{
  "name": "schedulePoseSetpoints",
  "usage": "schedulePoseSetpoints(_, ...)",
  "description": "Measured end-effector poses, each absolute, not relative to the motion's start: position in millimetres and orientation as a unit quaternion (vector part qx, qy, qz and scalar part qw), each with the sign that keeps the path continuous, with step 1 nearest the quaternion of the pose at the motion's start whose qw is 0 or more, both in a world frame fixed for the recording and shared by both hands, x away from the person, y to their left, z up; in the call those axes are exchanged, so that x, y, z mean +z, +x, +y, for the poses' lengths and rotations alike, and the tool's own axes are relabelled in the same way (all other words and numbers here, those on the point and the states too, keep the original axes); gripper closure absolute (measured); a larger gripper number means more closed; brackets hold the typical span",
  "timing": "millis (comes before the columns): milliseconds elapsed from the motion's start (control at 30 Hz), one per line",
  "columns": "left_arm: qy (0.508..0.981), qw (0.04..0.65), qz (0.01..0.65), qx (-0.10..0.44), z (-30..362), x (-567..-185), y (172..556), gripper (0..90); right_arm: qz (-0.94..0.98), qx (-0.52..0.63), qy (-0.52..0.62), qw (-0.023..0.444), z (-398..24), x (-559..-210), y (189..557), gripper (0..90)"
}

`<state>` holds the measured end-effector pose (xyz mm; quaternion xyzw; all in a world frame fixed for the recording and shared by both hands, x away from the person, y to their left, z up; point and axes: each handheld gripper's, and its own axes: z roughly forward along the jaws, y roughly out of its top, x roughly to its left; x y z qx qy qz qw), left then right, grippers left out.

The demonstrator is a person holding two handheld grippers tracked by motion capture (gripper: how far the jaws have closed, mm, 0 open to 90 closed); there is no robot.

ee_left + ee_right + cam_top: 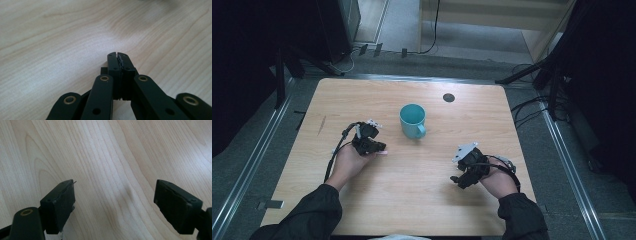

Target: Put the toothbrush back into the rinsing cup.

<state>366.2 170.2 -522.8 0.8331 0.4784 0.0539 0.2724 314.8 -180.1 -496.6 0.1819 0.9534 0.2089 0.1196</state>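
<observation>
Here, your teal mug [412, 120] stands upright near the middle of the table [412, 200], its mouth round, its walls smooth, and its small handle turned toward you. The table is pale wood with long wavy grain and rounded corners; a dark round spot [449, 97] sits toward its far edge. Your left gripper [371, 145] lies just left of the mug, its black jaws clenched together on nothing. Your right gripper [467, 172] waits well apart at the near right, jaws spread wide over bare wood. Nothing stands between either gripper and the mug.
</observation>
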Motion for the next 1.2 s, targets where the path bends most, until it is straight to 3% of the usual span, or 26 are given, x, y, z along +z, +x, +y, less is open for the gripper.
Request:
schedulePoseSetpoints(533, 0.841, 0.260, 0.473, 0.046, 178, -519, 331, 88.6, 0.960, 0.204, 0.155, 0.114, -163, -497, 324, 17.4)
schedulePoseSetpoints(833, 0.812, 0.280, 0.508, 0.069, 214, -496, 317, 88.5, 0.963, 0.199, 0.146, 0.113, -156, -497, 327, 17.3)
schedulePoseSetpoints(1200, 0.788, 0.246, 0.562, 0.063, 253, -509, 310, 88.5, 0.964, 0.196, 0.142, 0.114, -155, -497, 326, 17.3)
